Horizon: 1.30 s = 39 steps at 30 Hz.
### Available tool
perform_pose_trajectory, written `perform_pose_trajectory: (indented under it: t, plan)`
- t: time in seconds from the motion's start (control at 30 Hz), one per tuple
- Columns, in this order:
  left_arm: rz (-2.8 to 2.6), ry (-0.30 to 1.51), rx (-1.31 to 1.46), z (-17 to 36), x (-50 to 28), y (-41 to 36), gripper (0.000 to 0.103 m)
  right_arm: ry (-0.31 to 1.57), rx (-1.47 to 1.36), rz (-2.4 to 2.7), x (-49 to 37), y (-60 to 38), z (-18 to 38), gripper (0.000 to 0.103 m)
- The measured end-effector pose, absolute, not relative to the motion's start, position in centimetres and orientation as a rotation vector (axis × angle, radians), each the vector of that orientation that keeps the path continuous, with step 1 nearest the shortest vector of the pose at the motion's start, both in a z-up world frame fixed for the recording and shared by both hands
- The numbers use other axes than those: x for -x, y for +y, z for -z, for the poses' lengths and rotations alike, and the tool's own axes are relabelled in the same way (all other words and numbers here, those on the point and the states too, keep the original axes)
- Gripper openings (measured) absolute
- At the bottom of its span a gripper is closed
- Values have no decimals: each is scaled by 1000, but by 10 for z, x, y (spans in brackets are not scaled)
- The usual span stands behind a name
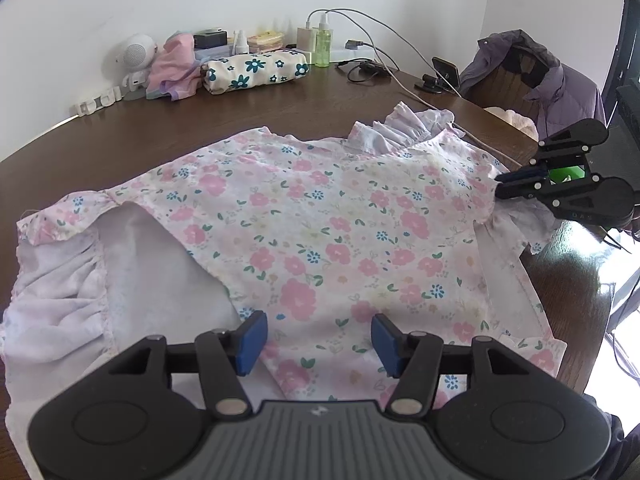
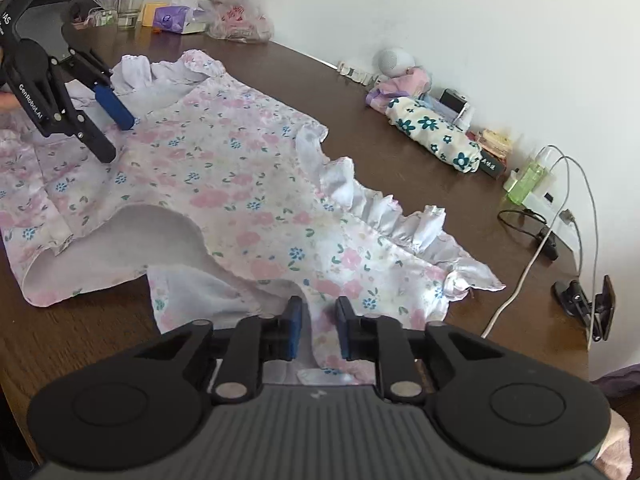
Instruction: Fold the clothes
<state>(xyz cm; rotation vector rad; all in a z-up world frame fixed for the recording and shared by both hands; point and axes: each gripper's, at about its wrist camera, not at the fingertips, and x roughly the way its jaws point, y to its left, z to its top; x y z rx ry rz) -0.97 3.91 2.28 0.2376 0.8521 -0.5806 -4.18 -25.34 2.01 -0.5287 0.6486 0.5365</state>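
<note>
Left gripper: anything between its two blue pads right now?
Only flat cloth of the pink-flowered garment lies under the gap of the left gripper; its blue pads stand apart, pinching nothing, as the left wrist view shows.

A floral garment [image 1: 320,232] in pale pink lies spread flat on the dark wooden desk [image 1: 280,104]. White ruffles trim its edges. One corner is folded over, showing plain lining.

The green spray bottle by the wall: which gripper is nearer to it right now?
Right, probably. The right gripper is pinching the floral garment's ruffled edge on the green spray bottle's side; the left gripper stands open over the opposite edge.
</note>
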Motion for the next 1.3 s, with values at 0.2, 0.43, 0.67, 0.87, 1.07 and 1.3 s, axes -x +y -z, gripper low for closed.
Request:
perform_pose_trajectory:
  t: [0.2,0.43,0.67,0.87,1.07,1.3]
  plan:
    - [585,835,-262,-20,12,35,57,687,574,-562,65,-272,-19,0]
    - [632,821,-126,-49,24,51,54,669,469,-623,90,-282,-43,23]
    - [805,736,-50,-55,82,54,62,604,160,-666,100,-246,-52,33]
    - [722,834,-35,-22,97,63,61,634,179,-612,94,-208,-25,27]
    - [714,791,46,-13,111,93,62,692,203,-555,94,-215,-17,25]
    - [756,755,14,-28,144,126,64,532,195,-782,145,-205,-50,32]
